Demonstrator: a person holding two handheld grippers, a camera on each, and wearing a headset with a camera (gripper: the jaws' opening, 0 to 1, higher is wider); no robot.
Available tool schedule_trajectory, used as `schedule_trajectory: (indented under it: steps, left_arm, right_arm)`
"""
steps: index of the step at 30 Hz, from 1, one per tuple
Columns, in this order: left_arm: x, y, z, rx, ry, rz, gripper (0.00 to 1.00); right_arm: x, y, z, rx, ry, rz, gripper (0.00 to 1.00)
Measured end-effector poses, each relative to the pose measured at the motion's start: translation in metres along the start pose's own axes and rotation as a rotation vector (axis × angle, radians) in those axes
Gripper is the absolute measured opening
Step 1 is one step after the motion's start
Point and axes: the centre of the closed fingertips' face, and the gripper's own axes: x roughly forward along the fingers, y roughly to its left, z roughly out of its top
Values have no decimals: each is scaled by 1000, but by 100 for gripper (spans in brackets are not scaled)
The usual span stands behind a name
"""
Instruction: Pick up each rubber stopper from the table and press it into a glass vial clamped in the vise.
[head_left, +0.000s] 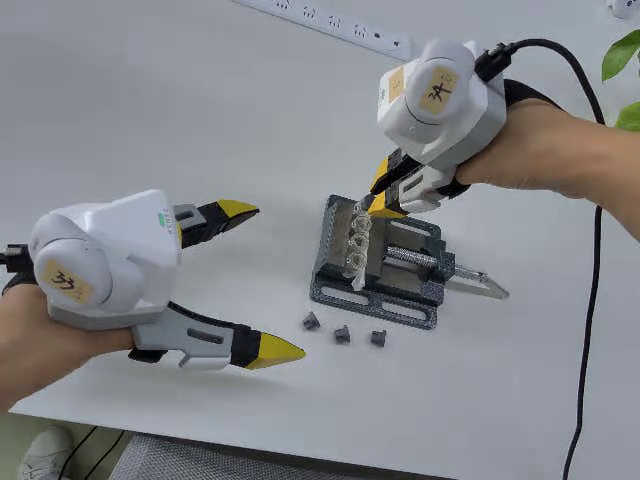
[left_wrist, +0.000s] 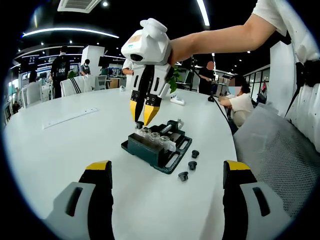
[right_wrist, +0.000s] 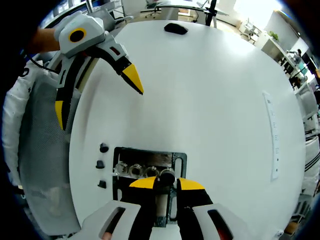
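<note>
A dark vise on the white table clamps a row of several glass vials. My right gripper points down at the end vial, shut on a dark rubber stopper at that vial's mouth. Three loose stoppers lie on the table beside the vise. My left gripper hovers open and empty to the left of the vise.
A power strip lies at the table's far edge. A black cable runs down the right side, with plant leaves at top right. The table's front edge is close. People sit at desks beyond.
</note>
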Motion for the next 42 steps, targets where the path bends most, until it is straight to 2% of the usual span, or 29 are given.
schedule_trajectory:
  steps: [7,12,19,31,42]
  left_arm:
    - [-1,1,-1,0,2,1,91]
    - [-1,1,-1,0,1,0,91]
    - [-2,-1,-1,-1,2,1,91]
    - [-3,-1,-1,-8,0,2,90]
    - [-2,0,1,-12,-4,2,90]
  right_arm:
    - [-10,-3,1,24,-47,-16,10]
    - [-13,2,6,27,-69,-11,7]
    - [-12,2,6,18,-66,-11,3]
    - [-4,0,2,22,-59,-3,3]
    - [-3,-2,2,6,-48,-9,2]
